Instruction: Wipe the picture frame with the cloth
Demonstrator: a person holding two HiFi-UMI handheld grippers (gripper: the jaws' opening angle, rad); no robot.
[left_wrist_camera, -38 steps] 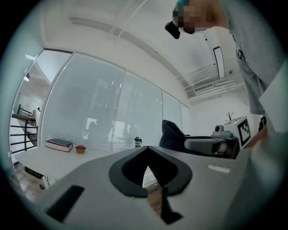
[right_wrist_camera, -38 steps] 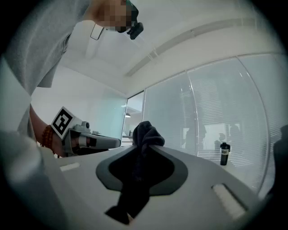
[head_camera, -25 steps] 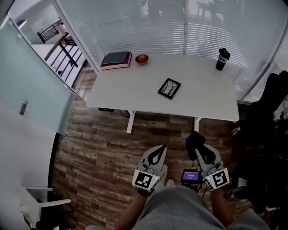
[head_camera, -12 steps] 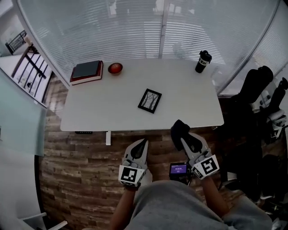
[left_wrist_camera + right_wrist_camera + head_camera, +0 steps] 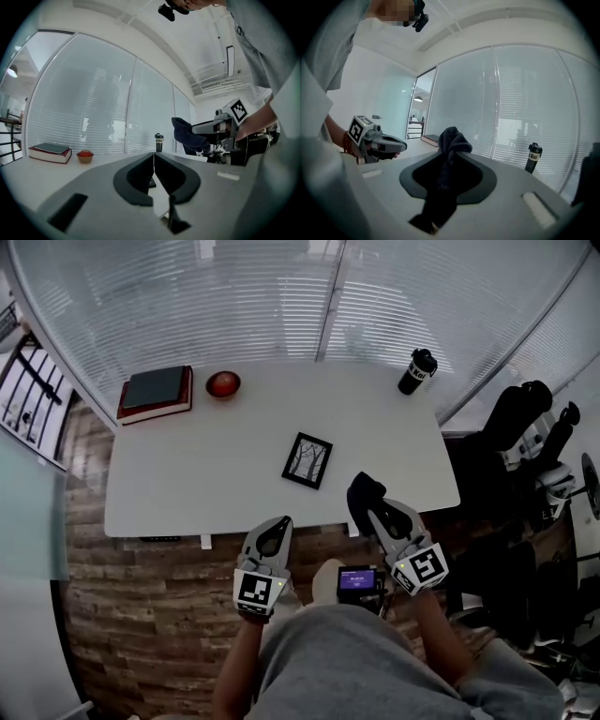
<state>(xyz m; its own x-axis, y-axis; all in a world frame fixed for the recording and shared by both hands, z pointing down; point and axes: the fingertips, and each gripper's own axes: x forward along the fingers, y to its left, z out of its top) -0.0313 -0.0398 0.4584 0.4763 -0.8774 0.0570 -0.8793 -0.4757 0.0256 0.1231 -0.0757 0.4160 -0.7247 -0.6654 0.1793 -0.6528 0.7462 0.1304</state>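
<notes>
Count: 2 grippers, 1 cloth, 1 picture frame, 1 bowl, 1 tumbler, 1 book stack (looks like 2 bks).

My left gripper (image 5: pixel 153 165) has its fingers pressed together w/ nothing between them, and it sits just off the desk's (image 5: pixel 187 484) near edge. My right gripper (image 5: pixel 451 158) pinches the dark cloth (image 5: pixel 453 137), which is bunched above the jaws and over the near edge twd the right corner.

The picture frame (image 5: pixel 307 460) lies flat and skewed, mid-desk nearer the near edge, apart from both grippers; nothing stands between it and them.

The book stack (image 5: pixel 155 393) is at the far left corner, w/ the red bowl (image 5: pixel 223 383) just beside it. The black tumbler (image 5: pixel 416 371) is at the far right corner; its white print reads "Kol", rest unclear.

There's a small lit screen (image 5: pixel 356 579) at my waist and dark chairs (image 5: pixel 525 418) off the right edge.
</notes>
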